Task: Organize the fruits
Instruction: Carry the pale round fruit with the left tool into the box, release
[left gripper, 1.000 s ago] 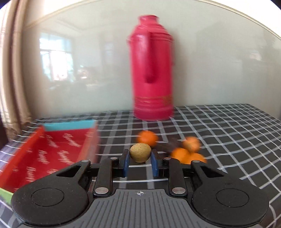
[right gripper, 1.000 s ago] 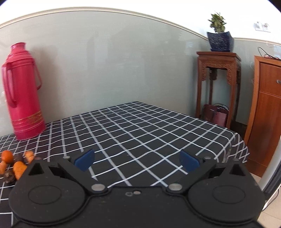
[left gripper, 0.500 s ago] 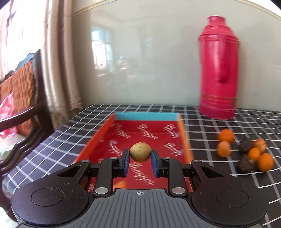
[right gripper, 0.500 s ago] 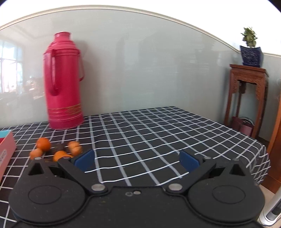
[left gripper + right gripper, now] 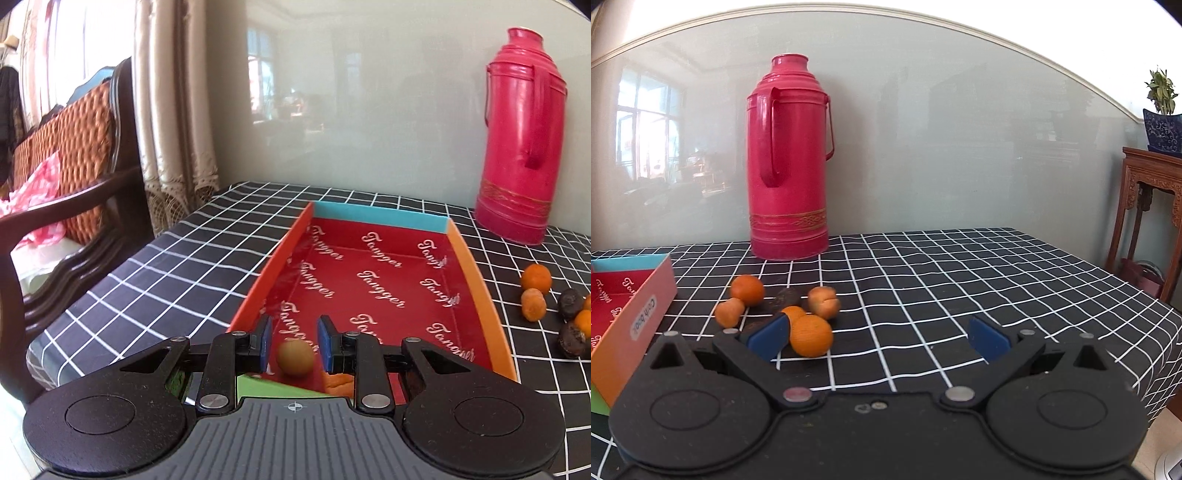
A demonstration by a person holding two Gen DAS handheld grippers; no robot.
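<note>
My left gripper is open above the near end of the red box. A small tan round fruit sits just below and between its pads, free of them, blurred. An orange piece lies in the box beside it. Several oranges and dark fruits lie on the checked cloth right of the box; they also show in the left wrist view. My right gripper is wide open and empty, just in front of the pile.
A tall red thermos stands by the wall behind the fruit pile. A wooden chair stands off the table's left edge. A wooden stand with a potted plant is at the far right.
My left gripper has opened and the tan fruit has dropped from between the pads towards the box floor. My right gripper has swung left towards the fruit pile.
</note>
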